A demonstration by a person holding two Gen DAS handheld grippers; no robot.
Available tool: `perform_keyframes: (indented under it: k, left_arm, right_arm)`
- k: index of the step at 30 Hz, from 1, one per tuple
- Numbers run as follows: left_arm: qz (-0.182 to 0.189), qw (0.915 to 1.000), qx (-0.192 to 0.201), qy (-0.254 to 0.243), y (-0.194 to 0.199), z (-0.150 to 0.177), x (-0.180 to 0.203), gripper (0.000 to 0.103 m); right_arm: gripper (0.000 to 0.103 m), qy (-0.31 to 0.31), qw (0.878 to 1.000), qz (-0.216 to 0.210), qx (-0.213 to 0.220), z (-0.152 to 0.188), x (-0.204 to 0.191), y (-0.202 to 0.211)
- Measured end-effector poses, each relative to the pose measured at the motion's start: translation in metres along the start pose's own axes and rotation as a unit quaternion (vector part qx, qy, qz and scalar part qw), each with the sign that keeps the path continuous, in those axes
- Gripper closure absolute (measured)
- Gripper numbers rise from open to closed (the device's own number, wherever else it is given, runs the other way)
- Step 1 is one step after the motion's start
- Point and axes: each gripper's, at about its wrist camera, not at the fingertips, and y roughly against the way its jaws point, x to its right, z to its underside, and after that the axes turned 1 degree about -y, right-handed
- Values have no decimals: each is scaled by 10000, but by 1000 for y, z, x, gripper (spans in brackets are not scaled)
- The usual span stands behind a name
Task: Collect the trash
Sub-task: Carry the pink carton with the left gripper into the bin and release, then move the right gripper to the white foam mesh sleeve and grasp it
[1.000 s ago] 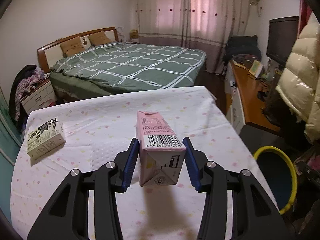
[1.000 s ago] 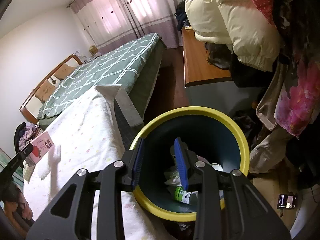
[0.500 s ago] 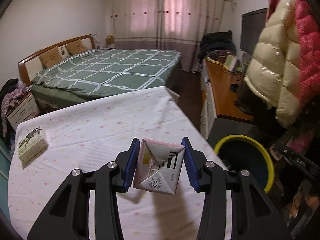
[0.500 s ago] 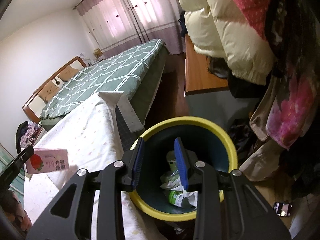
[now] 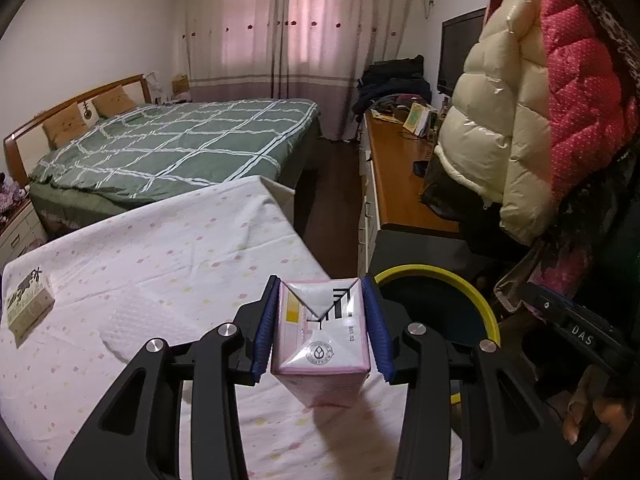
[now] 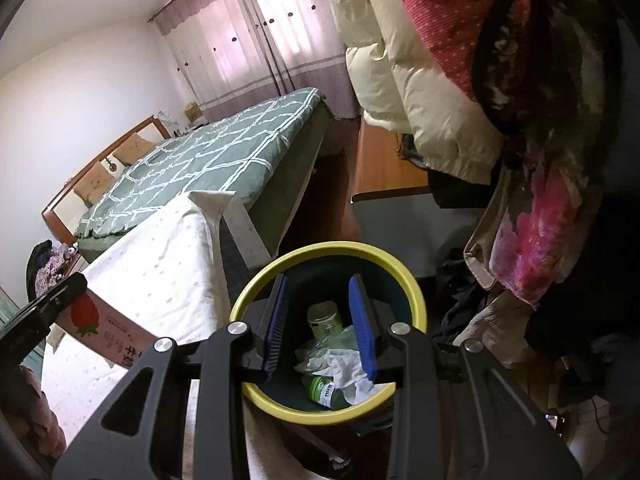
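The left claw point(image 5: 320, 332) is clamped on a pink carton point(image 5: 320, 340), held above the surface point(image 5: 180, 248) edge, likely for dropping into the bin point(image 5: 486, 312) just beyond. The right claw point(image 6: 320, 328), apart and empty, hovers over that bin, which already holds trash point(image 6: 340, 364). A small box point(image 5: 26, 310) lies farther left.

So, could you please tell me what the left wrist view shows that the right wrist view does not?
Only the left wrist view shows the small box on the table, the dark screen, and the left gripper shut on the pink carton end-on.

Only the right wrist view shows the trash inside the bin: a bottle and crumpled paper, framed by the empty right gripper.

Both show carton, bin, table, bed and curtains.
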Motion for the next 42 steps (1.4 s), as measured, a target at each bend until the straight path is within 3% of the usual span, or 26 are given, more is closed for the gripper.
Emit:
perform_keyframes:
  k: [9, 25, 27, 28, 29, 35, 38, 42]
  left_arm:
    - [232, 9994, 18, -262, -7, -15, 31, 62]
    - [680, 9947, -373, -673, -67, -17, 109, 62]
    - [683, 9940, -486, -702, -76, -14, 112, 58]
    - [635, 9942, -529, -685, -79, -13, 111, 40]
    - [599, 9948, -523, -631, -79, -11, 107, 28]
    - [335, 9978, -404, -411, -54, -3, 64, 27]
    - [133, 9994, -317, -69, -32, 7, 23, 20]
    - [-453, 9977, -203, 461, 2, 31, -48, 16]
  right_arm:
    - [73, -121, 9999, 76, 19, 1, 16, 3]
    - [73, -411, 9988, 259, 15, 2, 53, 4]
    - [73, -414, 9988, 271, -14, 2, 53, 3]
    - [73, -403, 9988, 278, -38, 2, 53, 1]
    - [72, -388, 9988, 276, -58, 3, 53, 0]
    - [68, -215, 9994, 188, -186, 7, 34, -8]
    - [68, -49, 9995, 43, -312, 12, 16, -16]
    - [68, 360, 9976, -288, -508, 17, -26, -29]
